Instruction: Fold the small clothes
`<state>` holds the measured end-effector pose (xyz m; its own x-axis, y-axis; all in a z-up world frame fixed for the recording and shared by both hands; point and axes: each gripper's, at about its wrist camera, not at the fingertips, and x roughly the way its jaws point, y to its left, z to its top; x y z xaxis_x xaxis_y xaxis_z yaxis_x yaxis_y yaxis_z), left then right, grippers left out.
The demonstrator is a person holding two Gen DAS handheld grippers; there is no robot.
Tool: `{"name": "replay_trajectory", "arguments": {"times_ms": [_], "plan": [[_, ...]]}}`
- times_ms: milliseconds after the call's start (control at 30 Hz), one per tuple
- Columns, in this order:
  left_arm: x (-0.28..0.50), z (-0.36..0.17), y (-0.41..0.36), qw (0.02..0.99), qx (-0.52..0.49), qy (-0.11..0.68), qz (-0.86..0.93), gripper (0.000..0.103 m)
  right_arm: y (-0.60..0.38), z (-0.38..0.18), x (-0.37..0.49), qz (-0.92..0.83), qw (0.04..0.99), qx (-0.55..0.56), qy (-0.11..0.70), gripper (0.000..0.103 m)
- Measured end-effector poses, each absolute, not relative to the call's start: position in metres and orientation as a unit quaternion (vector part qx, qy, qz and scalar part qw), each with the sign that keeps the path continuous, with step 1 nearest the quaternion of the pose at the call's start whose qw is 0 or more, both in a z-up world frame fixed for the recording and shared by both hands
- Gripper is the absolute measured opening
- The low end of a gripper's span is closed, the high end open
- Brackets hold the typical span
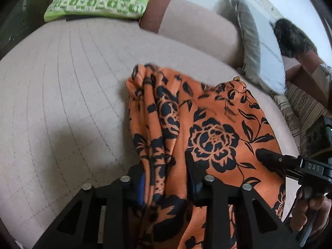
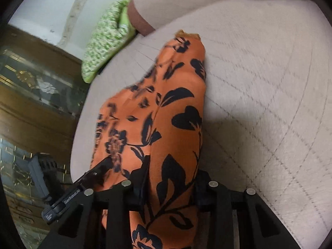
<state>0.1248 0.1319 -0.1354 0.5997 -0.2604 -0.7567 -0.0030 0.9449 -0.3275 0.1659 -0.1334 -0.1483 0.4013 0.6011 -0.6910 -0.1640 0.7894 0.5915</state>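
Orange garment [image 1: 186, 124] bunched between left claw [image 1: 166, 178] fingers.

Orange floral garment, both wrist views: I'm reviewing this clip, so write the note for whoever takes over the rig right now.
Left gripper: shut on the orange floral garment, bunched cloth between its fingers.
Right gripper: also shut on the garment, gripping the same near edge.
Garment: its far end lies on the beige quilted sofa seat, the near end is lifted by both grippers. It hangs creased lengthwise.
Nearby: green patterned cushion at the seat's back, grey pillow to the side.
Done: both grips taken.
Left: lay it flat, smooth it, make the folds. No neat fold shows yet.
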Motion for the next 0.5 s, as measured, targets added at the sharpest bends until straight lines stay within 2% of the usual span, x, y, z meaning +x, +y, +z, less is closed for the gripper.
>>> {"name": "replay_trajectory", "arguments": {"times_ms": [267,367,433,467,500], "plan": [[0.141,-0.051,0.094,0.933,-0.126,0.322,-0.103,0.031,-0.169,-0.047,0.170,0.245,0.877,0.167,0.379,0.034],[0.167,-0.048,0.069,0.932,-0.119,0.326,-0.108,0.036,-0.199,-0.043,0.189,0.238,0.879,0.183,0.372,0.035],[0.185,-0.065,0.057,0.925,-0.118,0.344,-0.106,0.046,-0.217,-0.064,0.203,0.217,0.874,0.193,0.390,0.041],[0.193,-0.080,0.051,0.920,-0.114,0.363,-0.098,0.058,-0.223,-0.077,0.207,0.203,0.875,0.192,0.396,0.050],[0.202,-0.100,0.042,0.911,-0.109,0.388,-0.084,0.069,-0.229,-0.097,0.212,0.178,0.874,0.184,0.412,0.073]]}}
